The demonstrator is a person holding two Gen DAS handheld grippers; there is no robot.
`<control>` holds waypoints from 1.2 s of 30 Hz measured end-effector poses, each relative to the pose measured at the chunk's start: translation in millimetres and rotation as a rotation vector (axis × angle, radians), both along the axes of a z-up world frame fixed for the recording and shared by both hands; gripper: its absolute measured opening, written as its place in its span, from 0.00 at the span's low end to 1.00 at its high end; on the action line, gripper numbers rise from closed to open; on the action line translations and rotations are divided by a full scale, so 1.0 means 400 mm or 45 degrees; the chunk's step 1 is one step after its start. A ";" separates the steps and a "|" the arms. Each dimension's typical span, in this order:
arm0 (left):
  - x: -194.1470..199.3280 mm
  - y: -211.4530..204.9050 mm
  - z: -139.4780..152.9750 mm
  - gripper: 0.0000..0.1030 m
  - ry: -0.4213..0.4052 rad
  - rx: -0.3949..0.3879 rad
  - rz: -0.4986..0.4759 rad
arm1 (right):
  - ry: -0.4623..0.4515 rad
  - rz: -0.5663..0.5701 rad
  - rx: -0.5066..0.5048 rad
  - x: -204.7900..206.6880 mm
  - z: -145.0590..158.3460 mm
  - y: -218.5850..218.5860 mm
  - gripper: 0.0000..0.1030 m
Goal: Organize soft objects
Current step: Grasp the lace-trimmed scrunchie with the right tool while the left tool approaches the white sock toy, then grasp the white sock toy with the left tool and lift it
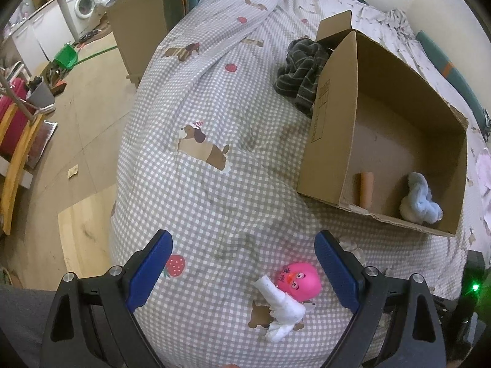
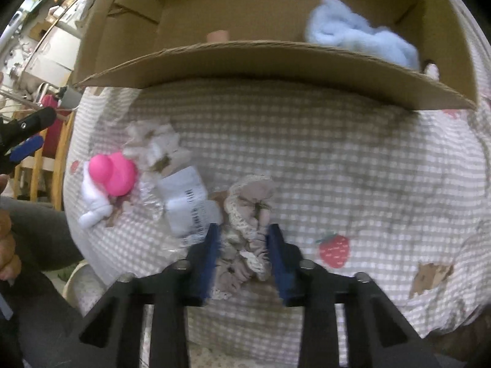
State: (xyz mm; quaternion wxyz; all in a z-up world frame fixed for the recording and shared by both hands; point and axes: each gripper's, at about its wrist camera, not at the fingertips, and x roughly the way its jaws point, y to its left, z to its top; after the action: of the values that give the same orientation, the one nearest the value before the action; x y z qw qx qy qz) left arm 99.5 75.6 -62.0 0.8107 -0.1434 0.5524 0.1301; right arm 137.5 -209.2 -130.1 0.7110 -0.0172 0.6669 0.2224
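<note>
My right gripper (image 2: 244, 233) is shut on a beige lace-trimmed scrunchie (image 2: 248, 214) just above the checked bedspread. Left of it lie a white labelled packet (image 2: 187, 202), a crumpled beige cloth (image 2: 153, 147), a pink duck toy (image 2: 113, 173) and a white rolled sock (image 2: 92, 205). My left gripper (image 1: 242, 254) is open and empty above the bed; the pink duck (image 1: 299, 280) and white sock (image 1: 284, 305) lie between its fingers, nearer the right one. The cardboard box (image 1: 331, 141) holds a light blue cloth (image 1: 420, 199) and an orange roll (image 1: 365, 190).
A dark striped garment (image 1: 302, 73) lies behind the box's left wall. The bed's left edge drops to a wooden floor (image 1: 86, 141) with a washing machine (image 1: 83, 4) and clutter. The box's near wall (image 2: 276, 61) stands just ahead of the right gripper.
</note>
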 end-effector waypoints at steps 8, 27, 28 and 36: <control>-0.008 -0.007 -0.008 0.90 0.021 -0.003 -0.035 | -0.104 -0.109 0.007 0.002 0.050 -0.086 0.15; -0.050 -0.117 -0.141 0.51 0.231 -0.166 -0.217 | -0.280 -0.189 0.140 -0.001 0.159 -0.140 0.15; -0.043 -0.120 -0.153 0.45 0.254 -0.181 -0.220 | -0.282 -0.186 0.138 0.000 0.159 -0.141 0.15; -0.017 -0.136 -0.148 0.22 0.256 -0.216 -0.246 | -0.285 -0.195 0.149 -0.005 0.163 -0.148 0.15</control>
State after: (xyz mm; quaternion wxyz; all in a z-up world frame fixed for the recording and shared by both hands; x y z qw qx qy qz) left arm 92.7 21.2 -121.1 0.7452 -0.1437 0.6510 0.0180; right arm 135.4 -268.5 -64.7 0.7957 0.0507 0.5686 0.2026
